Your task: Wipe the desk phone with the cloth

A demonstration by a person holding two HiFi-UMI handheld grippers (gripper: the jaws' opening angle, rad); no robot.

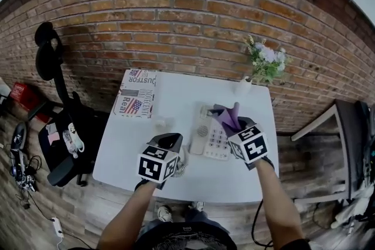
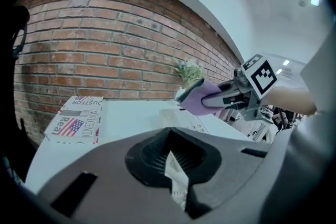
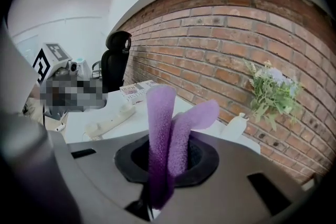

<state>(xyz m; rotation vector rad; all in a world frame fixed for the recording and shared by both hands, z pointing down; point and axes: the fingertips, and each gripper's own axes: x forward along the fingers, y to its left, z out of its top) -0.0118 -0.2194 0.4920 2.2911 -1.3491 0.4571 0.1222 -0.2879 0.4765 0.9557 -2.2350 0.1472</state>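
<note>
Holding the purple cloth (image 3: 160, 128) clamped in the right gripper (image 1: 232, 121) just above the desk phone (image 1: 215, 141) on the counter (image 1: 176, 96), the person is preparing, I judge, to lower it flat and wipe lightly across the keys, while the left gripper (image 1: 169, 141), closed on a white piece I cannot identify, is hovering beside.
</note>
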